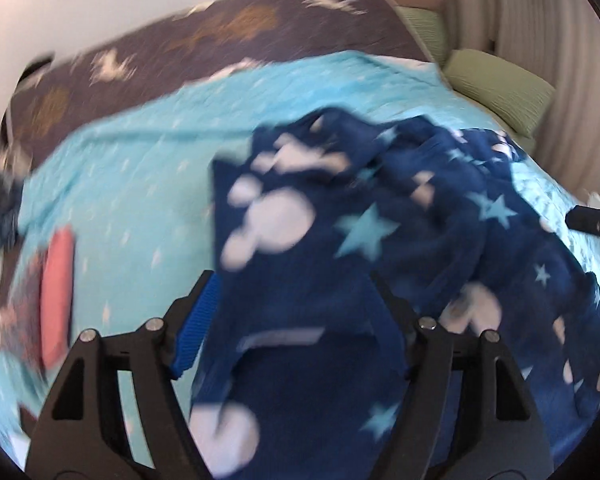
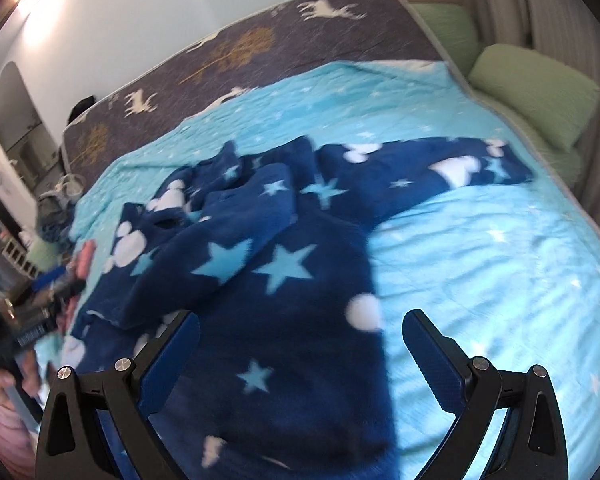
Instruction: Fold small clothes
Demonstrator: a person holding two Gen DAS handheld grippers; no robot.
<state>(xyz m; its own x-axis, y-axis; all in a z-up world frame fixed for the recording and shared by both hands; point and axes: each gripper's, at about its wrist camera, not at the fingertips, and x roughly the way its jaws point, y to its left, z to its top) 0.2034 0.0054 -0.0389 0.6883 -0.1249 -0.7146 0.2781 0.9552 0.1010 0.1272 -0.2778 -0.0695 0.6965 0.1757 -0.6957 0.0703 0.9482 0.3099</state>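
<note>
A navy fleece garment [image 1: 340, 232] with light-blue stars and white mouse-head shapes lies crumpled on a light-blue quilt [image 1: 132, 168]. My left gripper [image 1: 292, 284] has its jaws spread wide, and the cloth drapes over and between them, hiding the right finger. In the right wrist view the same garment [image 2: 268, 248] lies bunched, one sleeve stretched to the right. My right gripper [image 2: 300, 324] is open, its fingers hovering over the garment's near edge, the right finger above bare quilt [image 2: 500, 260].
The bed has a dark cover with deer prints [image 2: 260, 44] at the far side and green pillows [image 2: 540, 92] at the right. A pink-red item [image 1: 58, 292] lies at the quilt's left. More clothes [image 2: 56, 208] pile at the left edge.
</note>
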